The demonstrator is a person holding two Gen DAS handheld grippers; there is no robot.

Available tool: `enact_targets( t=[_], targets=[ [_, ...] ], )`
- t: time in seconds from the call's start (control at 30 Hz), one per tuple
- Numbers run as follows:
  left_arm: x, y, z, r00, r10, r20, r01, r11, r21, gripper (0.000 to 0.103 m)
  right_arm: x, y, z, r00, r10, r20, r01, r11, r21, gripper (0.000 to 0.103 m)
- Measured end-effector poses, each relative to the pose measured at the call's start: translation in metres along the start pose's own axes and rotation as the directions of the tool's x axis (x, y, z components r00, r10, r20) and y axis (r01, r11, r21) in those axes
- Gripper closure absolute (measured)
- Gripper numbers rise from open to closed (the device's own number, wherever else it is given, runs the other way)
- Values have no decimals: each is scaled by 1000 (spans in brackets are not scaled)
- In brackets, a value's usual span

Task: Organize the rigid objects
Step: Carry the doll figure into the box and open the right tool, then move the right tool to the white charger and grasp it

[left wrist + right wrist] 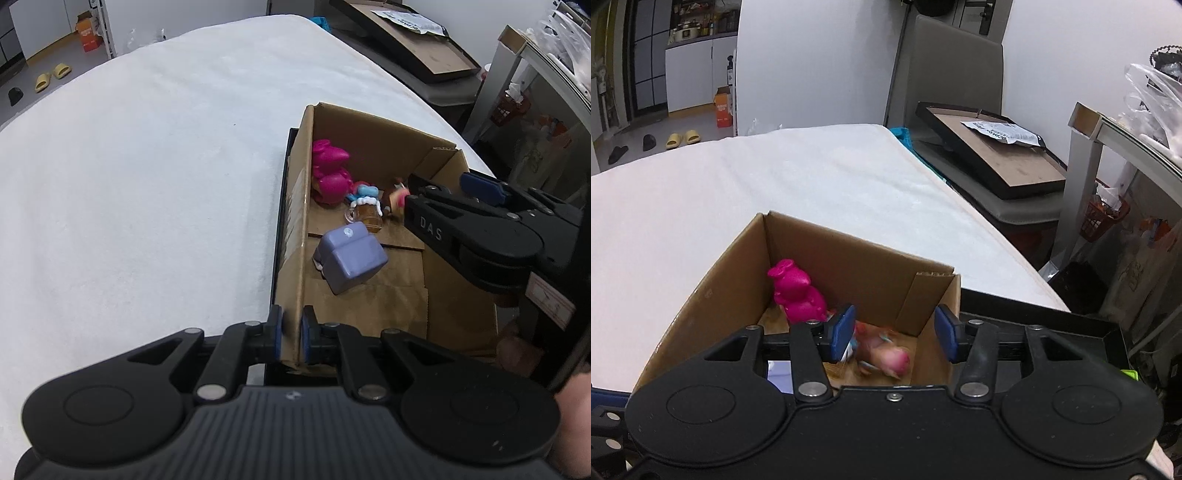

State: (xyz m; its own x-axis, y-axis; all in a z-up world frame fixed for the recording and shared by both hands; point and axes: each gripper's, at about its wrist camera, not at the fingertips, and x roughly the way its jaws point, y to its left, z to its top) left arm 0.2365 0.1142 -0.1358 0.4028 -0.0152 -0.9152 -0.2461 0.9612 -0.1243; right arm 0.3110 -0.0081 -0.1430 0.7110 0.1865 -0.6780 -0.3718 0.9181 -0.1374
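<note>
Left hand-held gripper (291,338) clamps the near wall of the cardboard box (295,236), pads tight on the card. Right hand-held gripper (894,334) hangs over the box w/ jaws apart, nothing pinched; a blurred pink-and-tan toy (886,356) lies below, btwn them. Inside: purple block toy (349,258) near, beer-mug toy (365,214) mid, magenta figure (328,171) at the far left corner. Box sits on a black tray (1071,332) on the white bench (147,184). Beyond: chair (953,92), yellow slippers (681,138) on the floor.
</note>
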Motion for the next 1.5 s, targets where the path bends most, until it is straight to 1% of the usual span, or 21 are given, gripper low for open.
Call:
enact_targets(
  t=[0.07, 0.1, 0.13, 0.2, 0.23, 0.4, 0.6, 0.83, 0.97, 1.1, 1.2, 1.27, 1.4, 1.5],
  targets=[
    [-1, -1, 0, 1000, 7, -1, -7, 1000, -5, 93, -3, 2, 0, 1000, 0, 3, 0, 1000, -5, 53],
    [-2, -2, 0, 1000, 15, 3, -15, 1000, -2, 93, -6, 3, 0, 1000, -1, 9, 1, 1000, -8, 50],
    [-3, -3, -1, 1000, 21, 8, -21, 1000, 4, 93, -9, 3, 0, 1000, -3, 17, 3, 1000, -9, 44],
    [-8, -7, -1, 999, 39, 27, -39, 999, 20, 93, -16, 2, 1, 999, -22, 40, 23, 1000, -7, 34],
    [-9, -9, -1, 998, 50, 32, -51, 998, 24, 93, -20, 0, 2, 998, -29, 52, 29, 1000, -3, 33],
    [-12, -15, -1, 995, 92, 41, -93, 995, 36, 90, -26, -21, 4, 998, -26, 57, 22, 997, 74, 33],
    [-9, -21, -2, 991, 130, 21, -130, 991, 34, 89, -26, -47, -5, 999, -35, 16, 32, 986, 161, 32],
    [-7, -32, 2, 984, 178, 27, -179, 982, 51, 83, -25, -70, -17, 999, -38, -32, 44, 975, 217, 28],
    [-9, -39, 5, 978, 206, 35, -207, 977, 44, 74, -21, -81, -26, 996, -56, -72, 71, 971, 229, 28],
    [-9, -53, 8, 973, 225, 47, -228, 971, 69, 65, -15, -96, -36, 991, -69, -112, 96, 961, 259, 28],
    [-7, -61, 9, 973, 227, 37, -230, 970, 76, 64, -12, -109, -43, 987, -69, -142, 108, 953, 282, 28],
    [-5, -66, 11, 968, 247, 37, -250, 965, 81, 61, -11, -117, -46, 986, -74, -150, 116, 949, 293, 28],
    [1, -73, 15, 962, 273, 17, -273, 959, 79, 53, -8, -136, -56, 980, -92, -176, 145, 937, 316, 28],
    [2, -78, 18, 955, 297, 13, -297, 952, 80, 51, -5, -148, -63, 977, -91, -193, 152, 931, 332, 28]
  ],
)
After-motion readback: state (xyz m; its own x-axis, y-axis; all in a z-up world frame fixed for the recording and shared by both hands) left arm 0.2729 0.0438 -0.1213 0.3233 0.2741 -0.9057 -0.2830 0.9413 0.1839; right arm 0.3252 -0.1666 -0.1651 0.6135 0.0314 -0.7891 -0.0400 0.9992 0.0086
